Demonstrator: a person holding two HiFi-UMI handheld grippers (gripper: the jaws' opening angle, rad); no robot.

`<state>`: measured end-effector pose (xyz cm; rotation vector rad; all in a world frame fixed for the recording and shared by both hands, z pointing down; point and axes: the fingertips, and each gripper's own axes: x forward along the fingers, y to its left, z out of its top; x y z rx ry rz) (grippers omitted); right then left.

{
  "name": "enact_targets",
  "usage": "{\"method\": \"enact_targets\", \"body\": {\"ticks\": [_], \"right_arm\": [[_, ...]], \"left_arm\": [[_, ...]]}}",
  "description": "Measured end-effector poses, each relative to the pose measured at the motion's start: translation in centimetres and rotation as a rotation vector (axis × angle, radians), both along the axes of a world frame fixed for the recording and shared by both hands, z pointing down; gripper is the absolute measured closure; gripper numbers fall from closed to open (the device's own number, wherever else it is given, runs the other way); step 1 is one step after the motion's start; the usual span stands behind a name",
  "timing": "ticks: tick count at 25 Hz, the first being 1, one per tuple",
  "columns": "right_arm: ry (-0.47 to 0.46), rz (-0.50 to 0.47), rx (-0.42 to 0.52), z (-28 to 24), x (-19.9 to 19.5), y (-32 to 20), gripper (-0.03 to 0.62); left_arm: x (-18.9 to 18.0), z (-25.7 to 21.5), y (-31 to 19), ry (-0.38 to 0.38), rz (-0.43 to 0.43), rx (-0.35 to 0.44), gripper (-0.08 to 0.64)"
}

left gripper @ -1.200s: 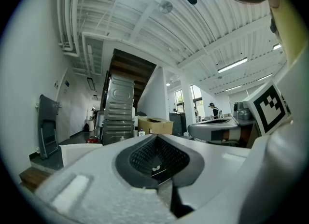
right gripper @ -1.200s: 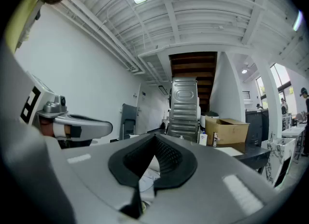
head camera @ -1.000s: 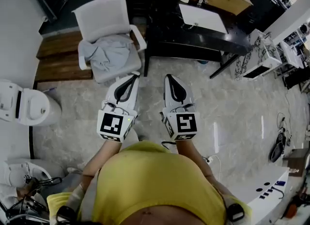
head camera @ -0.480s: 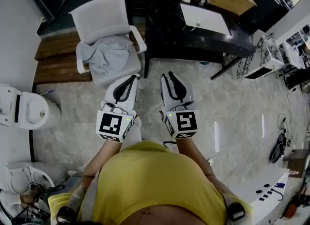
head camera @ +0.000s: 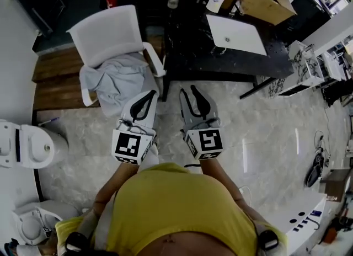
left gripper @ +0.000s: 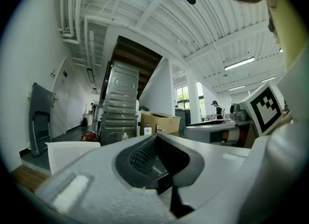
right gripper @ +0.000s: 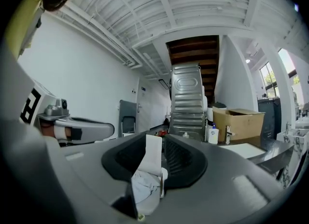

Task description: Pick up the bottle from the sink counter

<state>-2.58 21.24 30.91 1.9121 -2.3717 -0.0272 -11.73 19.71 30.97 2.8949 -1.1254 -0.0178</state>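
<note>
Plainly, the task has hardly begun: nothing is picked up and neither gripper is near the worktop (head camera: 187,45). The bottle (head camera: 217,1), white with a blue cap, stands upright at the far edge of the dark worktop, just beside the tap and behind the white sink (head camera: 237,33). A second, clear bottle (head camera: 173,0) stands further left along the same edge, and I cannot tell for certain which one the task means. The whole approach, the grasp and the lift are all left to do.

The person stands back from the worktop on the pale floor and holds both grippers close in front of the body. The two sit side by side and near each other, pointing forward towards the worktop and roughly level. The left gripper (head camera: 152,92) has its fingers closed tip to tip with nothing between them. It points towards the white chair (head camera: 116,45), which has a grey cloth (head camera: 118,78) on its seat. The right gripper (head camera: 188,91) is opening its fingers, and through the narrow gap only the distant chair shows, so it holds nothing. From the right gripper view the bottle sits ahead and a little to the right, well apart from the fingers, so I judge a long reach forward comes first.
</note>
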Motion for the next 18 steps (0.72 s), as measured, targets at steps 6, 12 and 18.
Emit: {"method": "enact_targets", "body": {"ticks": [6,12,18], "right_arm": [[0.007,0.039,0.008,-0.6,1.2,-7.8,0.469],[0.005,0.075,-0.006,0.0,1.8,-13.4,0.468],[0.014,0.108,-0.024,0.6,2.2,-16.7,0.468]], "left_arm": [[1.4,0.0,-7.6,-0.003,0.049,0.005,0.557],[2.4,0.3,-13.4,0.013,0.097,0.002,0.557],[2.9,0.6,-17.0,0.026,0.125,-0.01,0.557]]}}
